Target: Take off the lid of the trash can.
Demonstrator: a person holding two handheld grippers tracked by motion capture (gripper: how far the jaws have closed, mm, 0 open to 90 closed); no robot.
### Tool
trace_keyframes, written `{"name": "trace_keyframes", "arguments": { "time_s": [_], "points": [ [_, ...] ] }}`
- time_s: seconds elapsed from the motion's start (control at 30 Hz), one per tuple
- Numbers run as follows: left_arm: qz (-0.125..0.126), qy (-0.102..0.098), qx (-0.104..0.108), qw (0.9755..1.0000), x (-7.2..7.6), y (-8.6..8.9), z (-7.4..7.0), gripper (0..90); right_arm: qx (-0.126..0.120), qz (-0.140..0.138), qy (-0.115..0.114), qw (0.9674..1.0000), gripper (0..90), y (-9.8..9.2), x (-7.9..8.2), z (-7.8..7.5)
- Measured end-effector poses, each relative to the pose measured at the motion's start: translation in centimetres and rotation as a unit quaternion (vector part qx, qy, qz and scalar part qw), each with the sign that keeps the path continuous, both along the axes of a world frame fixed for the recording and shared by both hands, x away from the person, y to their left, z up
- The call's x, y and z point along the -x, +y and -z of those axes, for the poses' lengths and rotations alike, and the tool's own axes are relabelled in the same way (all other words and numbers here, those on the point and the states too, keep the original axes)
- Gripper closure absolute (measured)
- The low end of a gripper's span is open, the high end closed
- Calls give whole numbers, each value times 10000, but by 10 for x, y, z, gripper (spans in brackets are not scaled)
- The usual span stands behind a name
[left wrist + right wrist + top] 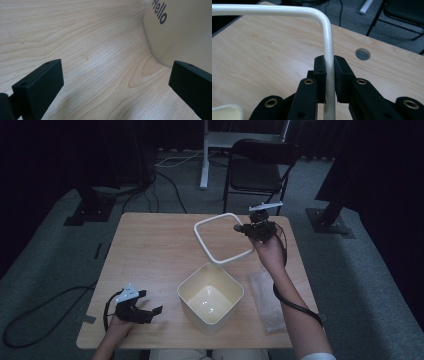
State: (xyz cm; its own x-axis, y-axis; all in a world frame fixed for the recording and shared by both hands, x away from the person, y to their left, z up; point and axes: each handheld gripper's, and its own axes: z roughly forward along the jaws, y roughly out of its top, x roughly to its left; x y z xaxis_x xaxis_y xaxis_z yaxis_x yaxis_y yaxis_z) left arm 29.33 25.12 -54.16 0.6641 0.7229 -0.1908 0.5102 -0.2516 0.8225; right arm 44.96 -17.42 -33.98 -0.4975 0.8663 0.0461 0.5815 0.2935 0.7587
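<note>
White frame point(223, 240) clamped in my right hand-held gripper point(258, 228), arm stretched forward, raised; left hand-held gripper point(145, 309) wide, resting on tabletop point(150, 250).

Left half of the table point(150, 250) lies bare, open to passage. The cream bin point(210, 298) blocks the centre front, with a clear bag point(267, 302) just right of it. The white frame point(223, 239) obstructs above the far right.
</note>
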Motion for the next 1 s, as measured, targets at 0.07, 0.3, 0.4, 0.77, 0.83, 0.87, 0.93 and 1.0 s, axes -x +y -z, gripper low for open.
{"name": "trace_keyframes", "arguments": {
  "time_s": [0.07, 0.3, 0.4, 0.77, 0.83, 0.87, 0.93, 1.0],
  "points": [
    [2, 0, -11, 10000, 0, 0, 0, 4, -17, 112, 71, 9999, 814, -3, -9, 6],
    [9, 4, -2, 10000, 0, 1, 0, 4, -51, 531, 311, 9981, 814, -12, -35, 32],
    [9, -1, -8, 10000, 0, 1, 0, 4, -35, 688, 411, 9968, 814, -16, -44, 46],
    [5, 12, 12, 10000, 0, 1, 0, 4, 89, 1122, 940, 9892, 814, -24, -69, 102],
    [-19, 28, -28, 10000, 0, 0, 0, 4, 135, 1162, 998, 9881, 814, -23, -72, 111],
    [-2, 26, -47, 10000, 0, 0, 0, 4, 155, 1188, 1029, 9875, 813, -22, -73, 115],
    [16, 9, -77, 10000, 0, 0, 0, 4, 187, 1230, 1076, 9864, 814, -20, -75, 123],
    [12, 15, -31, 10000, 1, 0, 0, 4, 213, 1250, 1133, 9854, 813, -18, -77, 130]
  ]
}}
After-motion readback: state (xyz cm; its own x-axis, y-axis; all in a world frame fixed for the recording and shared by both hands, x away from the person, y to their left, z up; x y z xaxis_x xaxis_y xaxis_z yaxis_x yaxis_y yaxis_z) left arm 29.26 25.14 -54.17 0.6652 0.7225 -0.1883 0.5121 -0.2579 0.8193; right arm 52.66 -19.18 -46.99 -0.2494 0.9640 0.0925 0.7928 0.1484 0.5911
